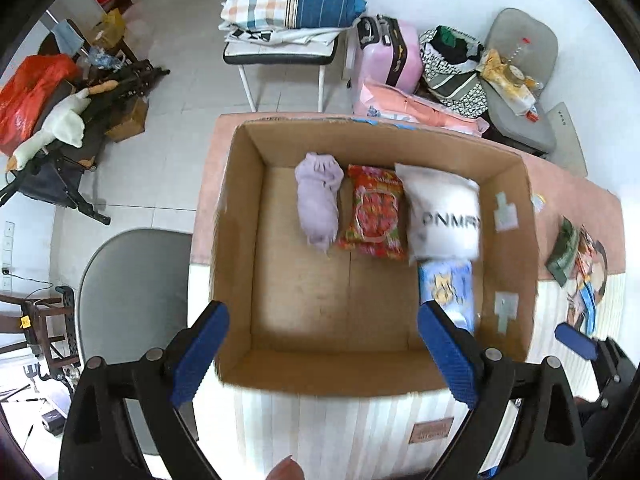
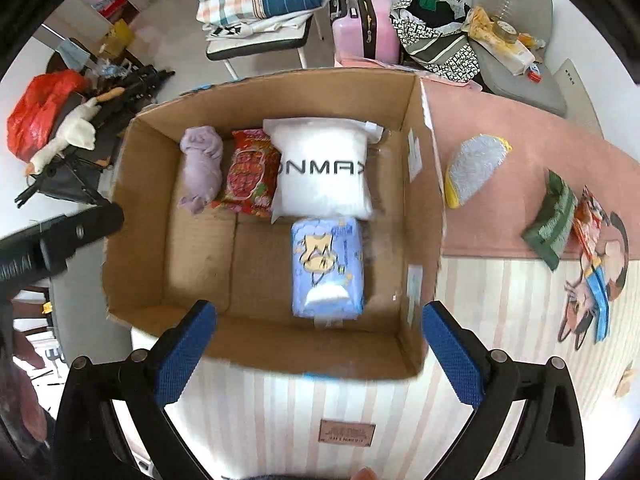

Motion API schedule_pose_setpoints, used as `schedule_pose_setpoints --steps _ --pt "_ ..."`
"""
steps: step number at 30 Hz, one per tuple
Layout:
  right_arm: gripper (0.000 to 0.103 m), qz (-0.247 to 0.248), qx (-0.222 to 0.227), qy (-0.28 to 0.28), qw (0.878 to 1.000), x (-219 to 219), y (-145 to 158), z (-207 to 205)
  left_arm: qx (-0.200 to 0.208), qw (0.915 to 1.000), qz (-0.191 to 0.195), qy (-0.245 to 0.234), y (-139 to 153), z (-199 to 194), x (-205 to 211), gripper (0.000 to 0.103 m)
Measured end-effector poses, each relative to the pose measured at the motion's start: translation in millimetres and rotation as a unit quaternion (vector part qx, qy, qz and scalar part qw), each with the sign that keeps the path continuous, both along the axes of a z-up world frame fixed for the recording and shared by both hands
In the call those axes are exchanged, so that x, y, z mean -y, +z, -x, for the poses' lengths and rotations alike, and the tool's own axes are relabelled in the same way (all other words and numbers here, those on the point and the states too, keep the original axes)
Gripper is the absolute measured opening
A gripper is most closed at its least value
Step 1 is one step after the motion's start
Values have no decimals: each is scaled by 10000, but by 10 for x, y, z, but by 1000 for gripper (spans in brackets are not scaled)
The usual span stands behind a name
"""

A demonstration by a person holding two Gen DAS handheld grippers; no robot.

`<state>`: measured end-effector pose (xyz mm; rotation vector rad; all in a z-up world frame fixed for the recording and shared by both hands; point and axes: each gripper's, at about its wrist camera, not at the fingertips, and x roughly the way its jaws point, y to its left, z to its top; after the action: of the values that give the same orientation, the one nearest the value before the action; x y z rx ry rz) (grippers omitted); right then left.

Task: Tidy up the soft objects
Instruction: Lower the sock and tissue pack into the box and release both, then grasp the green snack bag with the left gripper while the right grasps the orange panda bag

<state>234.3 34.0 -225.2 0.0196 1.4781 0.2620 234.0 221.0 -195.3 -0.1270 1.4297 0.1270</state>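
An open cardboard box (image 1: pixel 236 240) (image 2: pixel 136 216) sits on the table. Inside lie a rolled lilac cloth (image 1: pixel 320 200) (image 2: pixel 200 170), a red snack pack (image 1: pixel 376 212) (image 2: pixel 248 172), a white lettered pillow pack (image 1: pixel 444 216) (image 2: pixel 324 168) and a blue cartoon pack (image 1: pixel 448 288) (image 2: pixel 328 268). My left gripper (image 1: pixel 324 352) is open and empty above the box's near edge. My right gripper (image 2: pixel 320 348) is open and empty over the near wall. On the table right of the box lie a grey-yellow cloth (image 2: pixel 476 168), a green pack (image 2: pixel 552 220) (image 1: pixel 564 250) and a colourful pack (image 2: pixel 592 224).
The table has a pink mat (image 2: pixel 520 132) and a striped cover (image 2: pixel 500 312). A grey chair (image 1: pixel 132 292) stands left of the table. Behind are a chair with bedding (image 1: pixel 288 8), a pink suitcase (image 1: pixel 388 56), bags (image 1: pixel 452 64) and a plush goose (image 1: pixel 52 128) on clutter.
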Motion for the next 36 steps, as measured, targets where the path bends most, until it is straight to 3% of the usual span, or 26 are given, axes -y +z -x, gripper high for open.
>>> schedule_pose_setpoints --steps 7,11,15,18,24,27,33,35,36 --pt "103 -538 528 -372 9965 428 394 241 594 9977 -266 -198 455 215 391 97" --pt "103 -640 702 -676 9932 903 538 217 1047 9905 -585 -669 722 22 932 97" --pt "103 -497 685 -1353 9872 1697 507 116 928 9867 -368 -1286 681 -321 1616 97" --pt "103 -462 492 -2067 9761 2443 356 -22 615 9834 -166 -1701 489 -608 2166 97" --pt "99 -285 91 -3058 9516 3806 -135 -422 -145 9698 57 -2434 -269 -1199 3442 96" --pt "86 -288 -199 -3178 9475 4243 -402 -577 -604 9643 191 -2571 -739 -1382 3911 96" --pt "85 -307 -381 -3297 9428 4711 -703 -726 -1268 9527 94 -2760 -1609 -1552 4520 96" --pt "85 -376 -427 -3322 9415 4788 -783 -785 -1382 9519 -65 -2735 -1815 -1589 4582 81" --pt "85 -438 -458 -3330 9408 4800 -823 -820 -1415 9535 -160 -2655 -1890 -1612 4561 59"
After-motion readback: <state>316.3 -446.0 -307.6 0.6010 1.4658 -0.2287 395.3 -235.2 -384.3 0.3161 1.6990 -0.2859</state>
